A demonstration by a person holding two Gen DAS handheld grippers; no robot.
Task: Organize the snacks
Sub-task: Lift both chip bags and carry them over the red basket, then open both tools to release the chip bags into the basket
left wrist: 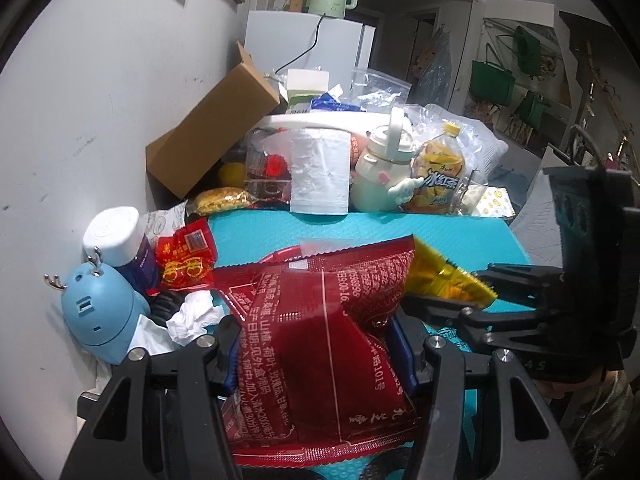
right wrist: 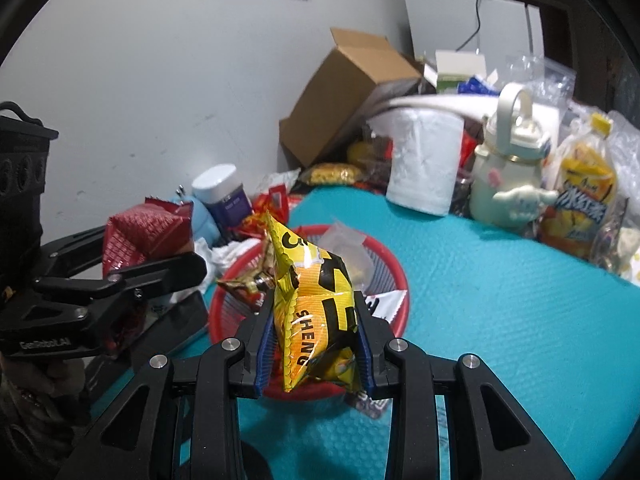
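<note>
My left gripper (left wrist: pixel 320 354) is shut on a large dark red snack bag (left wrist: pixel 324 344) with white print, held above the teal mat; it also shows in the right wrist view (right wrist: pixel 144 240). My right gripper (right wrist: pixel 316 332) is shut on a yellow and black snack bag (right wrist: pixel 316 300), held over a red mesh basket (right wrist: pixel 396 280). The basket holds a brown wrapper (right wrist: pixel 248 284) and a clear packet (right wrist: pixel 344 248). The right gripper with the yellow bag (left wrist: pixel 444 280) shows at the right of the left wrist view. The red bag hides most of the basket rim (left wrist: pixel 276 258) there.
At the back stand a white pouch (left wrist: pixel 318 172), a cream bottle (left wrist: pixel 380 172), an iced-tea bottle (left wrist: pixel 438 176) and a cardboard box (left wrist: pixel 212 124). At the left lie a blue speaker (left wrist: pixel 100 316), a white-capped jar (left wrist: pixel 120 240), a small red packet (left wrist: pixel 184 260) and tissue (left wrist: pixel 192 316).
</note>
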